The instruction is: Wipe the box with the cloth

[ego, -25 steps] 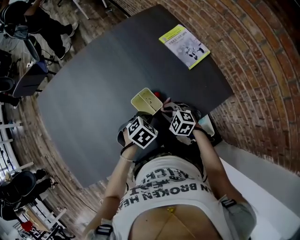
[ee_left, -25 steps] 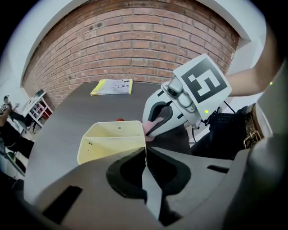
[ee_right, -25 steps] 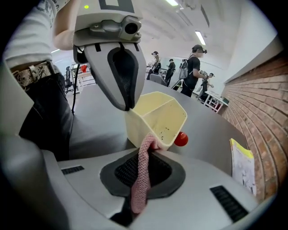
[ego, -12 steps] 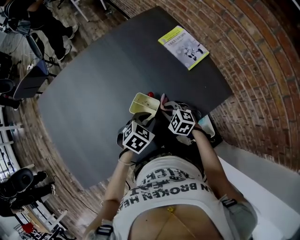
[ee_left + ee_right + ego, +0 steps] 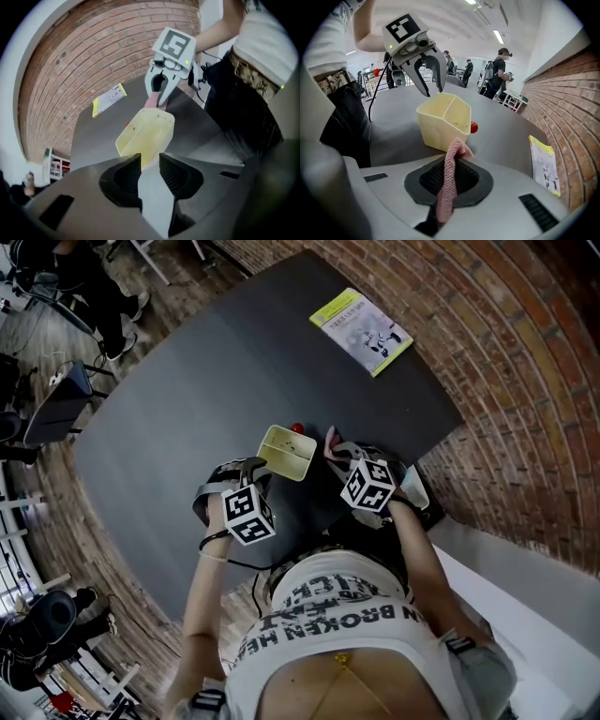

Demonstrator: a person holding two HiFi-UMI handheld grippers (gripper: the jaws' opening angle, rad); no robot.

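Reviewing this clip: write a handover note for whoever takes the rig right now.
Left hand-held gripper: open, jaws just been opening, nothing between them.
Right hand-held gripper: shut on the pink cloth, its tip beside the box.
Box: upright on the table, unheld.
Done: cloth in grip. Left: wipe the box; steady it first, probably.

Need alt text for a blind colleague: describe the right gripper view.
The right claw pinches a pink knitted cloth in front of a pale yellow divided plastic box on a dark grey table. Beyond the box the left claw, its jaws just opening and empty, hovers.
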